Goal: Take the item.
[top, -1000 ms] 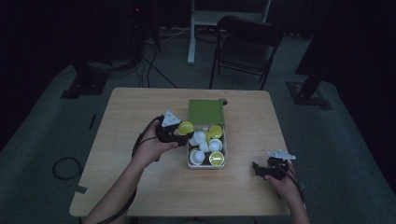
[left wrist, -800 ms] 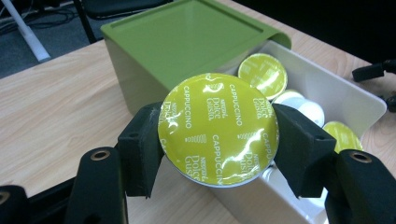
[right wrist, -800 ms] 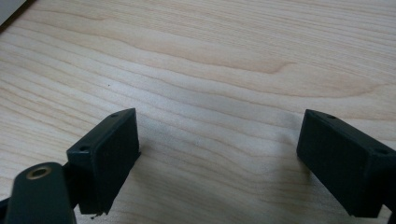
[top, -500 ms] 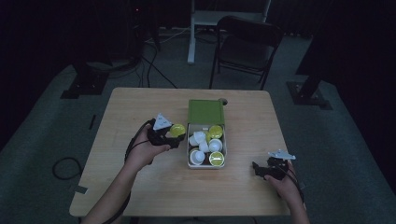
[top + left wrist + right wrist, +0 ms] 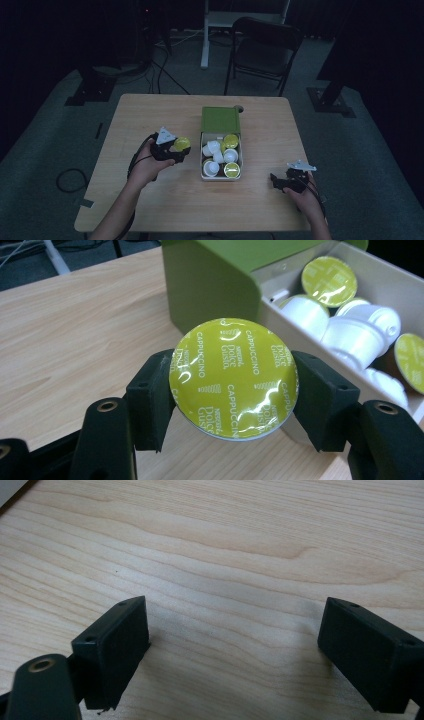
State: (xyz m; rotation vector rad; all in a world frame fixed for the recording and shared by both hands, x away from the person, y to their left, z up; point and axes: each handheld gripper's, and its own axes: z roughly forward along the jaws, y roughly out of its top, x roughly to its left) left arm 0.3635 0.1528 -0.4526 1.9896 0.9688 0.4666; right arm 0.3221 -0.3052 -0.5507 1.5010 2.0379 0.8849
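Observation:
My left gripper [image 5: 177, 150] [image 5: 232, 390] is shut on a coffee capsule [image 5: 232, 377] [image 5: 181, 144] with a yellow-green foil lid, held just left of the box and over the table. The white box [image 5: 220, 177] [image 5: 300, 305] with its green flap lid [image 5: 220, 119] standing open holds several more capsules, white bodies and green lids mixed. My right gripper [image 5: 276, 181] [image 5: 235, 650] rests low at the table's right front, jaws wide apart, with only bare wood between them.
The light wooden table [image 5: 150, 115] has free room on its left half and along the front edge. Beyond its far edge stand a dark chair [image 5: 265, 45] and a white stand, with cables on the grey floor.
My left gripper has drawn the capsule leftward and down, from over the box's left edge to beside the box. The right gripper has stayed where it was.

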